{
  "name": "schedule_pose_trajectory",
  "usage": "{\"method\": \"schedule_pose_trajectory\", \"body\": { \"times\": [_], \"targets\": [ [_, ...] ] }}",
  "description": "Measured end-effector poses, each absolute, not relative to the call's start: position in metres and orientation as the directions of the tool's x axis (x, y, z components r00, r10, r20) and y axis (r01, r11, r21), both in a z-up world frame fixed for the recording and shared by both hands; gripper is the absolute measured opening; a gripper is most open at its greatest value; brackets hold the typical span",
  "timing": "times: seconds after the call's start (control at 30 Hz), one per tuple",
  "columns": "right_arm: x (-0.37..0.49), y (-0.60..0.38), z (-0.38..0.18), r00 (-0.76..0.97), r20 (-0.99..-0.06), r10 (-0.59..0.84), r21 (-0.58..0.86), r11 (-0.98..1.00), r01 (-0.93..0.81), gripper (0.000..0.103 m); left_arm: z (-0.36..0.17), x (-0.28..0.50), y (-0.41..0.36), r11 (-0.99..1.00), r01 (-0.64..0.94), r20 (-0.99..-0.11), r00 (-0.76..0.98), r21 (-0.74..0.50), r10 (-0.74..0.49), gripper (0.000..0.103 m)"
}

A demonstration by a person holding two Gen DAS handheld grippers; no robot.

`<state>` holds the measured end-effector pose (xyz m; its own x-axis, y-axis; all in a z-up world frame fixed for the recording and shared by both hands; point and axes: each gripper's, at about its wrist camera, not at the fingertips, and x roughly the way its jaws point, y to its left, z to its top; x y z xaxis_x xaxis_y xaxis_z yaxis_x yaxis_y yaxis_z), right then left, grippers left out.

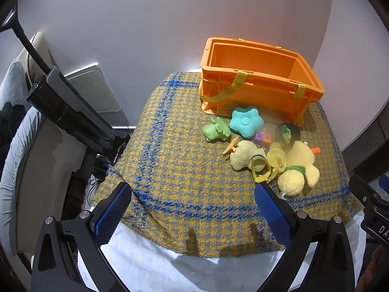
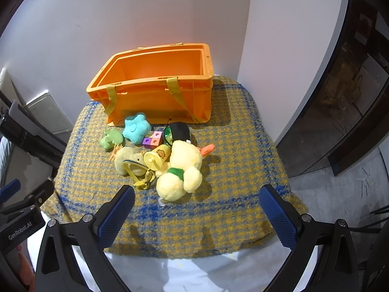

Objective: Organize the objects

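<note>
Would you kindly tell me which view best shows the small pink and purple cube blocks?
The right wrist view: the pink and purple cube blocks show clearly. In the left wrist view they look hazy and small.

Place: a room in a home, most likely a living area
Furniture: a cushioned seat with a grey throw (image 1: 14, 126) stood at the left, against a plain pale wall (image 1: 145, 24)
Surface: a small table wore a woven yellow-and-blue plaid cloth (image 1: 184, 160) over a white sheet (image 1: 155, 265)
Playthings: a yellow plush duck (image 2: 182, 170), a teal star toy (image 2: 136, 127) and coloured cubes (image 2: 153, 140) lay in front of an orange storage crate (image 2: 155, 82)
Right side: a dark glass-fronted cabinet (image 2: 345, 102) stood on a grey floor (image 2: 340, 194)
</note>
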<state>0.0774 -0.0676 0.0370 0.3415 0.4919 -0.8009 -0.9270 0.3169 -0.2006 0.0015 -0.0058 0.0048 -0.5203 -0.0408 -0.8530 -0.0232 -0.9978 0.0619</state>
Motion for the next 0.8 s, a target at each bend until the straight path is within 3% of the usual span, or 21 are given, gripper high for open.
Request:
{"method": "schedule_pose_trajectory", "body": {
  "times": [0.8],
  "targets": [
    [0.0770, -0.0677, 0.0378, 0.346, -0.802, 0.487, -0.198, 0.331, -0.923, 0.102, 0.0051, 0.0021, -0.0058, -0.998, -0.042, -0.853, -0.521, 0.055, -0.025, 0.103]
  ]
}}
